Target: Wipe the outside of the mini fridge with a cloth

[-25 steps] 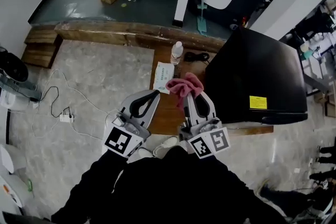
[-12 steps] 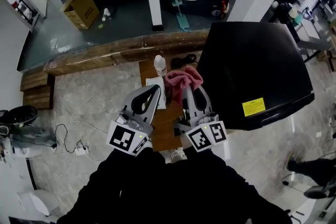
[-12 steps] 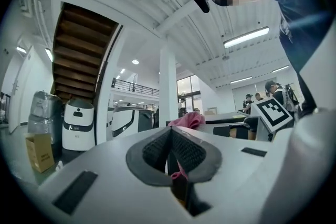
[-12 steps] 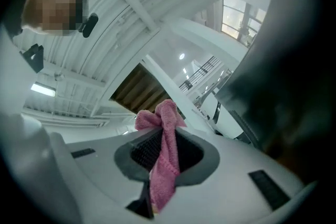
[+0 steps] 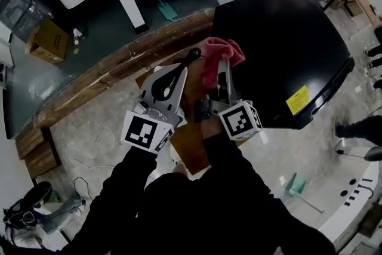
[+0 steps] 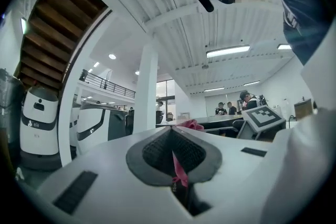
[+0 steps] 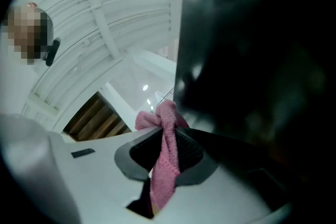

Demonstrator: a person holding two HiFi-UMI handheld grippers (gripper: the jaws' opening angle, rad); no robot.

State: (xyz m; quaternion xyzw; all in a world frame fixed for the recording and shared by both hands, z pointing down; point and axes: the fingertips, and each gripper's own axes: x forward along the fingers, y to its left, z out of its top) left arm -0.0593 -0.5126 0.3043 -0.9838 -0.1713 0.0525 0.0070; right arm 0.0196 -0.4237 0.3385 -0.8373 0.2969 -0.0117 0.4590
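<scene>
Now the mini fridge (image 5: 280, 33) stands just right of the right tool (image 5: 220, 67) gripping the cloth (image 5: 224, 52); the left tool (image 5: 180, 71), clenched empty, lies farther.

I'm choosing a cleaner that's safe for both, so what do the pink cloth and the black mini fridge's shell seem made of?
The pink cloth looks like soft, terry-like fabric with a matte finish. Its fuzzy knit texture shows, and it bunches and hangs limply. The mini fridge has a smooth, hard black shell, semi-glossy with faint light reflections. It could be painted metal or plastic; the look leaves that open.
</scene>
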